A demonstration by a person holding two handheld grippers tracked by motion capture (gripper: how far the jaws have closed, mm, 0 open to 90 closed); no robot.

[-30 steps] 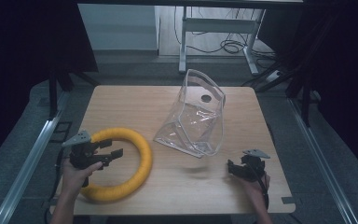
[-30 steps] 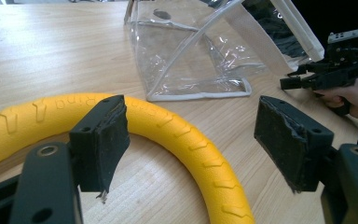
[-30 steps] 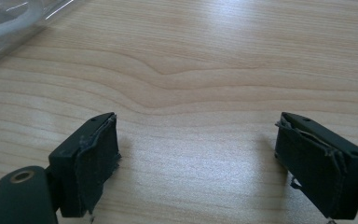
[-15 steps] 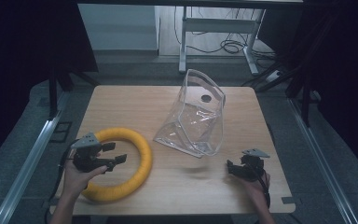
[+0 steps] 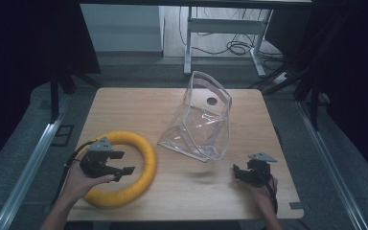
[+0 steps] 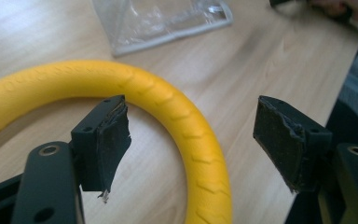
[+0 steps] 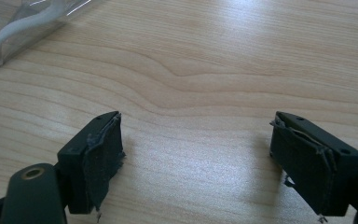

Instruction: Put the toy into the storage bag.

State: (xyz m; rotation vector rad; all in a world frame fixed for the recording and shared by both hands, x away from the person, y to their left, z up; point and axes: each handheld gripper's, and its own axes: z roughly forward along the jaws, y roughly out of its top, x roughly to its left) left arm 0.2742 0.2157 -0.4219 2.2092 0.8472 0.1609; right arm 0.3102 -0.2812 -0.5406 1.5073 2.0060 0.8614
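Pale wood grain covers the table (image 5: 124,105), which stands on a grey floor with dark curtains at either side. Nearest the person, at the front left of the high view, a hand (image 5: 79,184) holds the left gripper (image 5: 120,163) over the hole of a yellow ring (image 5: 146,153) that lies flat on the wood. In the left gripper view its jaws stand wide apart with nothing between them; the ring (image 6: 186,121) curves across the gap below them, one pad (image 6: 107,135) over the inside of the ring and the other (image 6: 279,135) over its outer side. Whether the pads touch the ring is hard to judge from this angle; they seem to hang just above it.

At the front right, the other hand (image 5: 263,191) holds the right gripper (image 5: 239,173) low over bare wood, well apart from the ring. In the right gripper view its jaws are also spread wide and grip nothing, with only table (image 7: 214,70) between them.

Farther back, near the middle of the table, stands a clear plastic bag (image 5: 203,120), its mouth raised and its base spread on the wood. A corner of the bag (image 7: 23,23) shows at the upper left of the right gripper view, and its edge (image 6: 168,23) lies beyond the ring in the left gripper view.

Beyond the table, a desk frame (image 5: 220,28) and loose cables (image 5: 235,48) sit on the floor.
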